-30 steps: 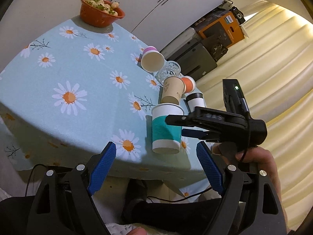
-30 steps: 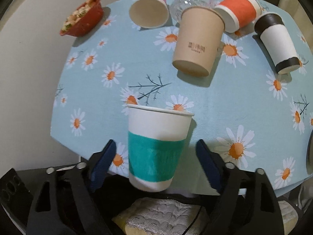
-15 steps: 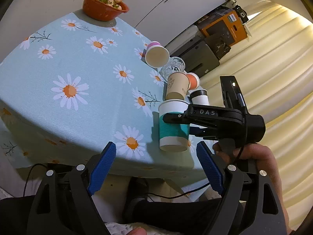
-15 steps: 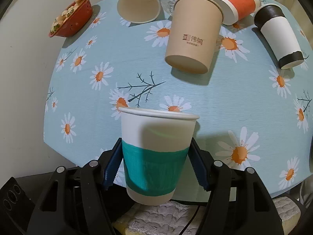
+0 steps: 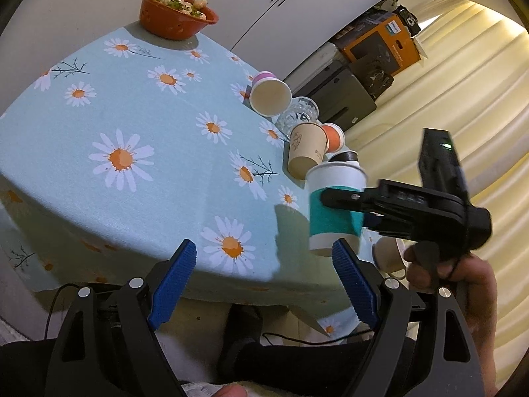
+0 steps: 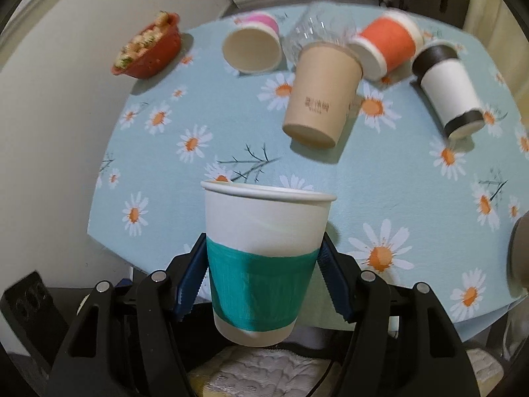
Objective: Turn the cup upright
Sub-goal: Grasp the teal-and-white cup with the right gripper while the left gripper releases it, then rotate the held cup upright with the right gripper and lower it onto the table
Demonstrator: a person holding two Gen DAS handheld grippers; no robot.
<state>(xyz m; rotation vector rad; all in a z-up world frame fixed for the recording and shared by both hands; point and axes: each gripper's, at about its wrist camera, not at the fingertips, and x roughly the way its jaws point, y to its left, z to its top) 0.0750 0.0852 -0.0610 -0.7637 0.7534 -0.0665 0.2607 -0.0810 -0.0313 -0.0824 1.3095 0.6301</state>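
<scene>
Lifted since a second ago: the teal-banded cup (image 6: 264, 264) was sitting mouth-down on the table with the right tongs (image 6: 259, 278) wide around it; now those tongs are clamped on its teal band from both sides and it hangs off the surface over the near edge of the table (image 5: 158, 152). In the right wrist view the rim is on the far side and the narrow base points back at the camera, so it is not upright yet; exact tilt is hard to call through the fisheye and motion blur. The left wrist view shows the same cup (image 5: 334, 211) in the black right tongs (image 5: 350, 208), casting a shadow on the daisy cloth below. Left tongs (image 5: 264, 284) are spread wide with nothing between the blue pads, low at the table edge and just beside the cup's base. Farther back, on their sides: a tan cup (image 6: 322, 99), an orange cup (image 6: 386, 44) touching it, a white cup with black bands (image 6: 449, 94), a pink-based cup (image 6: 253, 46) with its mouth towards the camera, and a clear glass (image 6: 312, 34) between pink and tan. An orange-red bowl (image 6: 147, 51) of food sits at the far left edge.
</scene>
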